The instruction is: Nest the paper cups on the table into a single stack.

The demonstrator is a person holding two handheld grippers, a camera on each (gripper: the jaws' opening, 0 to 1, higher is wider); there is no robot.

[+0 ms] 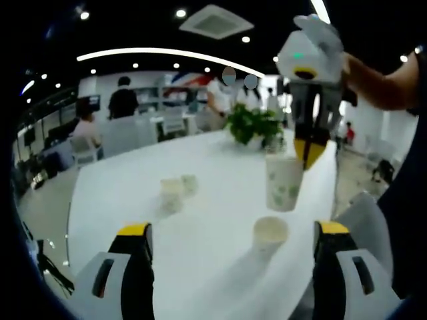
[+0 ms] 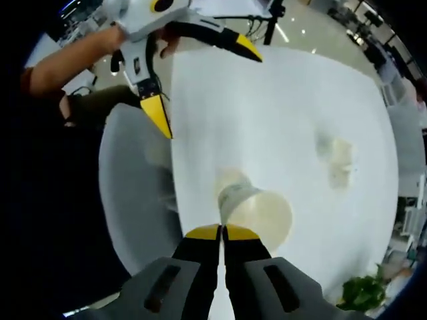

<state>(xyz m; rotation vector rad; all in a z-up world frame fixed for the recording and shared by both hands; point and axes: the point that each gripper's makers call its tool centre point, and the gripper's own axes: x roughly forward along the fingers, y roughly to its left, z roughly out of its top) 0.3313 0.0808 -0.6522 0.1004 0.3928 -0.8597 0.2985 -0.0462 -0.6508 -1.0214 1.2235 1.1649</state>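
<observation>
Held cup: a paper cup [image 1: 284, 182] with a green pattern hangs upright above the white table [image 1: 200, 253], pinched at its rim by the right gripper [image 1: 309, 150], which comes down from above in the left gripper view. What is inside it cannot be told there.
Same cup, right gripper view: the held cup [image 2: 250, 210] sits just beyond the right gripper's [image 2: 222, 231] yellow tips, which are pressed together on its near rim; its open mouth looks empty.
Cup below: a second cup [image 1: 270, 232] stands on the table just beneath and slightly to the left of the held one, mouth up, apart from it. Its inside looks pale and empty.
Far cups: two more small cups [image 1: 177, 188] sit close together further back on the table; in the right gripper view they are a blurred pale patch [image 2: 335, 159].
Left gripper: its jaws are spread wide, holding nothing, with the cup below lying ahead between them, nearer the right jaw. In the right gripper view the left gripper [image 2: 200, 83] hovers over the table edge, a hand [image 2: 143, 40] behind it.
Plant: a green plant [image 1: 252, 125] stands at the table's far end.
</observation>
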